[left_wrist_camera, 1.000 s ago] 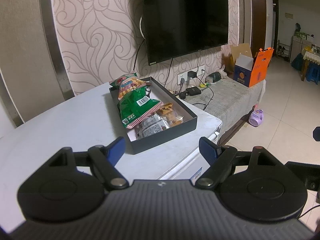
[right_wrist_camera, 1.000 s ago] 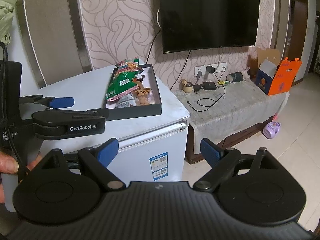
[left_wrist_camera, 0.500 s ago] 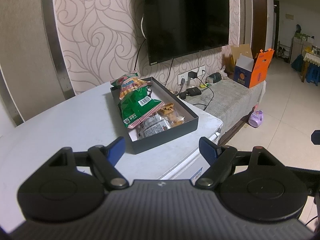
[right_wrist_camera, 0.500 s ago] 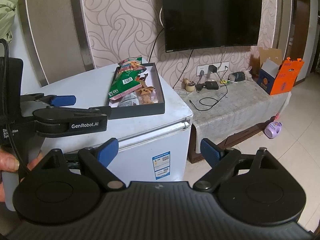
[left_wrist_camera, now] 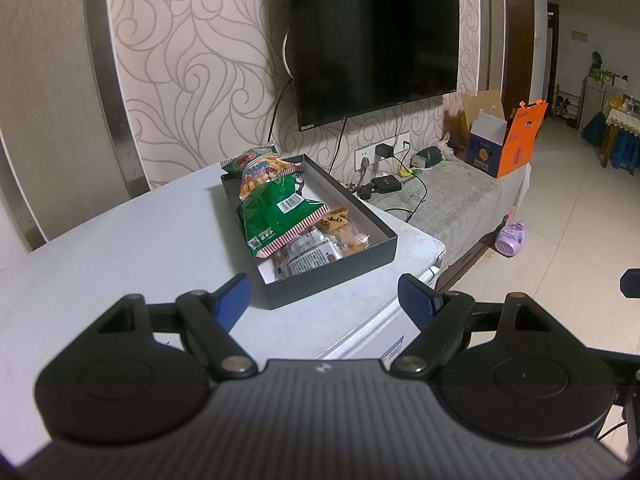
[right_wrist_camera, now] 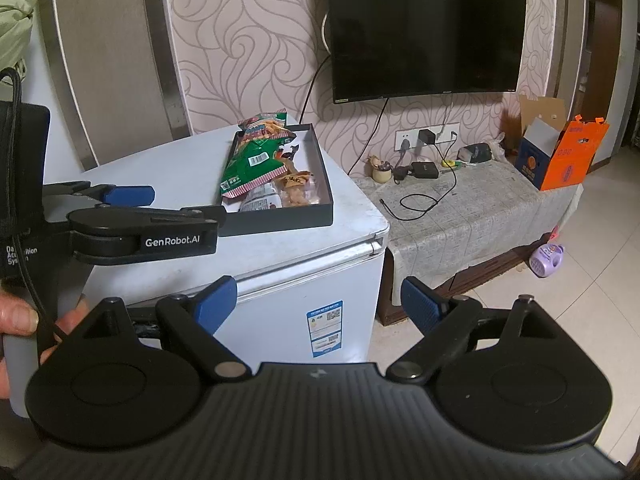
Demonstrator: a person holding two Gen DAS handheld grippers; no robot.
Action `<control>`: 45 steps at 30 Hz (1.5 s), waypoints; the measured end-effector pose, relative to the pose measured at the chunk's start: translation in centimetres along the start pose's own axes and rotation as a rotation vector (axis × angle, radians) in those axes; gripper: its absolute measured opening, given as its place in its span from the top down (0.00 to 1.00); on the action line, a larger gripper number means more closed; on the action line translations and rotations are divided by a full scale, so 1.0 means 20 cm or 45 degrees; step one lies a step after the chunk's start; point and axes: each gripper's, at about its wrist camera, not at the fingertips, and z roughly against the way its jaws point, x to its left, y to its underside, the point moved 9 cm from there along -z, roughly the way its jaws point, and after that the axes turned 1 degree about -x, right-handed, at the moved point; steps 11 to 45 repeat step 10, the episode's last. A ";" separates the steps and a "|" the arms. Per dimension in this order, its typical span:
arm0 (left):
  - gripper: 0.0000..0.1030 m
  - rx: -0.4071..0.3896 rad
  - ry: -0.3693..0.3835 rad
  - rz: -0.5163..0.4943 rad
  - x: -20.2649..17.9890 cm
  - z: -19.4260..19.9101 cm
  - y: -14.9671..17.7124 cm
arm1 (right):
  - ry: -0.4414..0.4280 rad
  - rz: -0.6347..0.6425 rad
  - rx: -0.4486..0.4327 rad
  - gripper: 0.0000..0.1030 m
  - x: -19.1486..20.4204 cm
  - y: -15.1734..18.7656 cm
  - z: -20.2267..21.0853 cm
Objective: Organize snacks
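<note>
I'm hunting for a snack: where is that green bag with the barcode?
In both views the green bag lies in the black box on the white fridge, left of the TV, overlapping the orange-printed packet.

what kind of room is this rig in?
Most likely a home living room: a black flat-screen TV on swirl-patterned wallpaper, a low cloth-covered TV bench, and a small white fridge with a black snack tray on top.

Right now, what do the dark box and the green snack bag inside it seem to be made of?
The dark box looks like stiff cardboard with a matte dark outside and a white inside: thin straight walls, no shine. The green snack bag looks like glossy plastic film: it is crinkled, shows highlights, and has a crimped striped edge and a printed barcode.
</note>
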 end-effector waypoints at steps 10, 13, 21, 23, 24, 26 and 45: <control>0.21 -0.026 0.025 0.000 0.00 0.03 -0.02 | 0.000 -0.002 0.000 0.11 0.00 0.00 0.00; 0.21 -0.026 0.025 0.000 0.00 0.03 -0.02 | 0.000 -0.002 0.000 0.11 0.00 0.00 0.00; 0.21 -0.026 0.025 0.000 0.00 0.03 -0.02 | 0.000 -0.002 0.000 0.11 0.00 0.00 0.00; 0.21 -0.026 0.025 0.000 0.00 0.03 -0.02 | 0.000 -0.002 0.000 0.11 0.00 0.00 0.00; 0.21 -0.026 0.025 0.000 0.00 0.03 -0.02 | 0.000 -0.002 0.000 0.11 0.00 0.00 0.00; 0.21 -0.026 0.025 0.000 0.00 0.03 -0.02 | 0.000 -0.002 0.000 0.11 0.00 0.00 0.00; 0.21 -0.026 0.025 0.000 0.00 0.03 -0.02 | 0.000 -0.002 0.000 0.11 0.00 0.00 0.00</control>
